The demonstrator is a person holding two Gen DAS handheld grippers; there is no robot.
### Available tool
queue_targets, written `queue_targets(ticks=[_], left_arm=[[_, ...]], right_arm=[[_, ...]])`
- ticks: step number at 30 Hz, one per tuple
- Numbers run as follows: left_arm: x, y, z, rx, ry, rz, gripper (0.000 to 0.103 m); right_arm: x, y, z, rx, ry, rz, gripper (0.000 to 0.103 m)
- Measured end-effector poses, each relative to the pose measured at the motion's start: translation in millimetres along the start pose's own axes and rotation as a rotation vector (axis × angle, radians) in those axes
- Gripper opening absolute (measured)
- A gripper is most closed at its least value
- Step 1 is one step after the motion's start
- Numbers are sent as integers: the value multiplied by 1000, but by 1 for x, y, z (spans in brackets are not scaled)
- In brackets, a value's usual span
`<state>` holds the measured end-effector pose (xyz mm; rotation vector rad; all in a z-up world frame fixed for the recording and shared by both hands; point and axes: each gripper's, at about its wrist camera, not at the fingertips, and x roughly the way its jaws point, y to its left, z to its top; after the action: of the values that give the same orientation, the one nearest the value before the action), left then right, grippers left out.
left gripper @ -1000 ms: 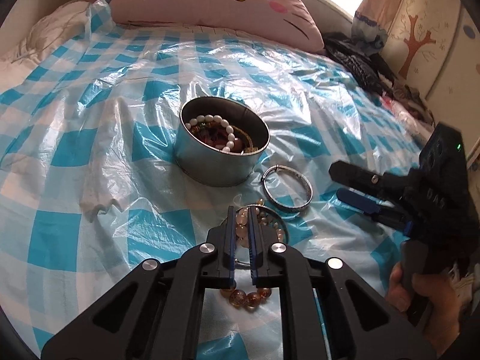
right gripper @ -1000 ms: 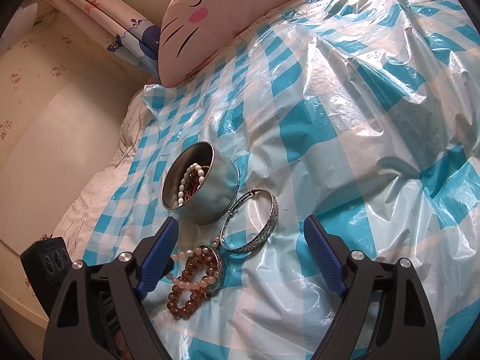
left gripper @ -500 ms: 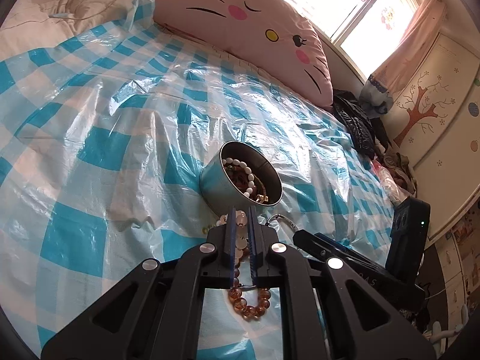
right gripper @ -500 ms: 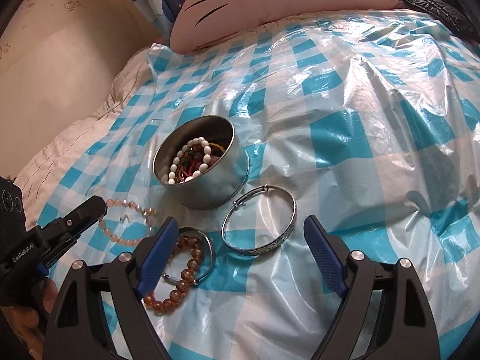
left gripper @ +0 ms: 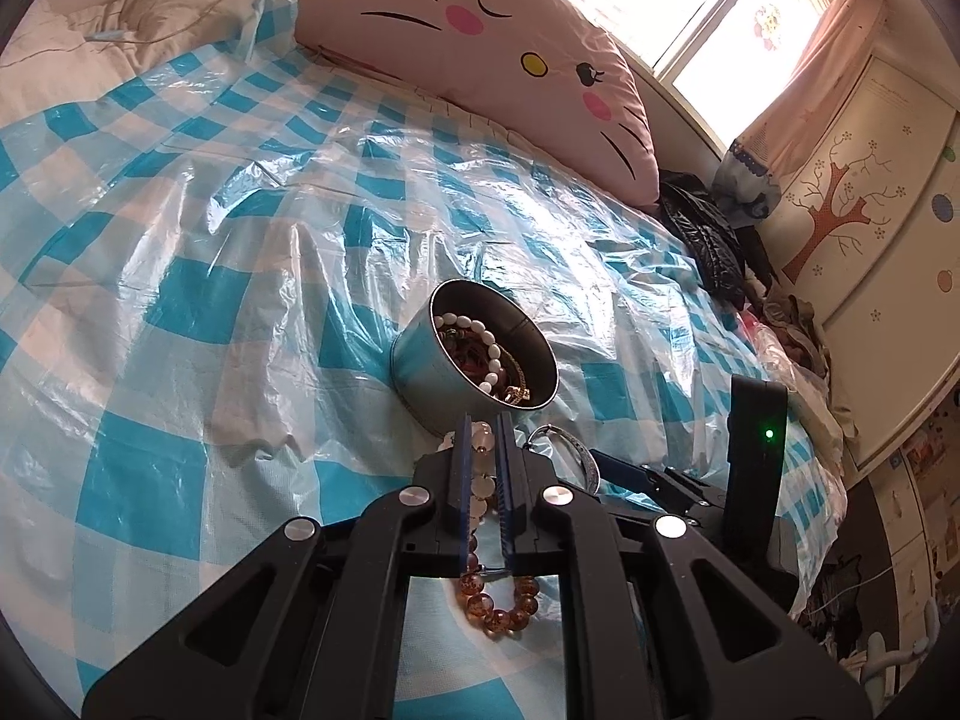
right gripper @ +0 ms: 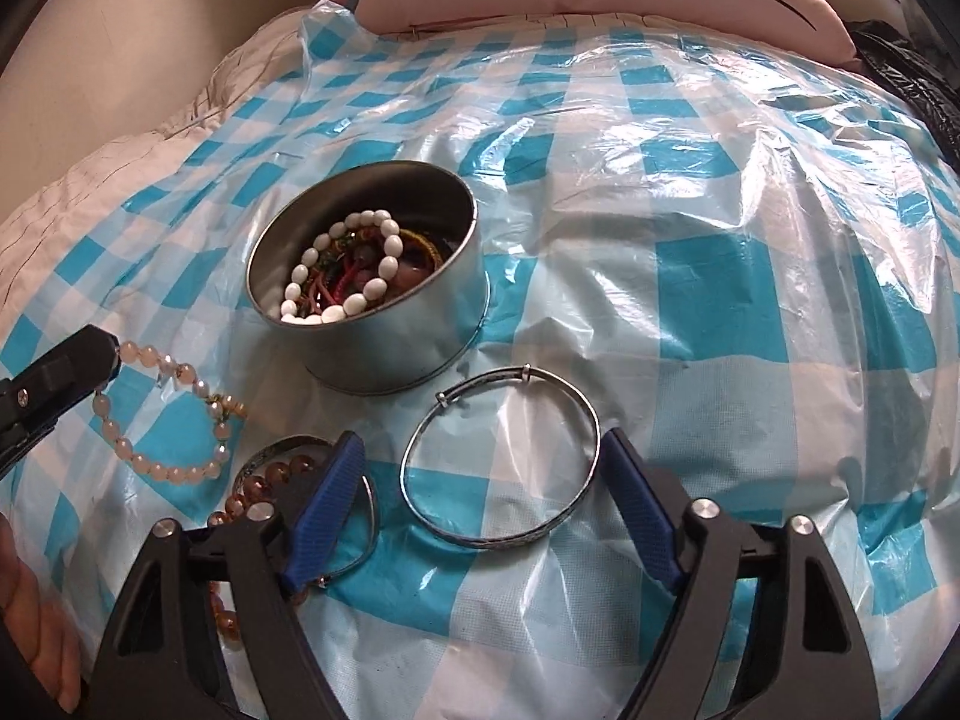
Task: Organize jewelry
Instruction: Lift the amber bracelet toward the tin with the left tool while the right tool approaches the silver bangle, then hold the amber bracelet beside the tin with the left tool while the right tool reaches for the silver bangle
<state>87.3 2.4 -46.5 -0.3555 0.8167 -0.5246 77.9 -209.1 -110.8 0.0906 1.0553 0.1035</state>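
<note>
A round metal tin holds a white bead bracelet and other jewelry. My left gripper is shut on a pale pink bead bracelet, lifted beside the tin's left side. My right gripper is open, its fingers on either side of a silver bangle that lies on the sheet. An amber bead bracelet and a second metal bangle lie under the left finger.
A blue-and-white checked plastic sheet covers the bed. A pink cat-face pillow lies at the head. Dark clothes are piled at the bed's right edge by a wardrobe.
My left gripper lifted the pink bead bracelet off the pile toward the tin. My right gripper moved in low until its open fingers straddle the silver bangle.
</note>
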Motion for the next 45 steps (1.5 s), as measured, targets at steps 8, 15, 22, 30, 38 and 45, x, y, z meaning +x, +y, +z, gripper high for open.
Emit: queue_targets(ticks=[8,15,22,30,38,45], left_arm=[[1,-1,1,3,-1,-4,7],[1,-4,-2,17,2,3,7],[2,-3,-2,20,4,7,7],[3,-5,-3,47,1,36,7],[8,-4,-4,75,24,129,7],[9,3,-3,57,30,152,7]], right_arm=[[-21,-9,-10,37,-39,27,63],[-45,-24,-16,143,-102,121,63],[-49,-17,-18,136,-104,163,63],[-60,-20,-26,174,-128,223,63],[-58,-21,-26,179,-121,239,63],[-58,-20,-26,180,-126,249,62]])
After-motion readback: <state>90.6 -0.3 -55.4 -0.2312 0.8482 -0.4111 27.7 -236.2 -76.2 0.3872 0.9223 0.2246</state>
